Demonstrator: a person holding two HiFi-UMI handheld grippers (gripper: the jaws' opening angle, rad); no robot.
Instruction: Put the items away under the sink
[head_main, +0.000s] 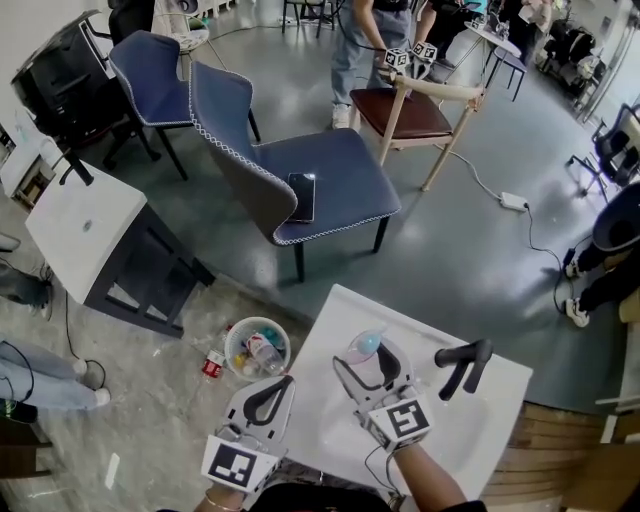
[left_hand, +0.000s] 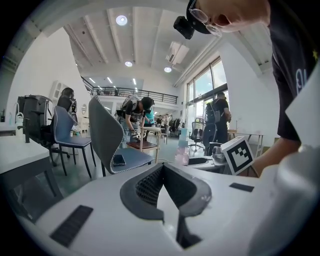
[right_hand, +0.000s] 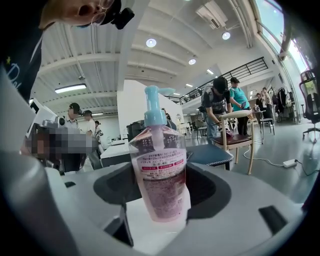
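A clear pump bottle of pink liquid with a light blue pump stands upright between my right gripper's jaws, which are shut on its lower body. From the head view, that bottle and right gripper hover over the white sink counter, left of the black faucet. My left gripper hangs off the counter's left edge, shut with nothing in it; its dark pads meet. The left gripper view also shows the bottle off to the right.
A round bin of bottles stands on the floor left of the counter, a red can beside it. Beyond are a blue chair with a phone, a wooden chair, a white table and people.
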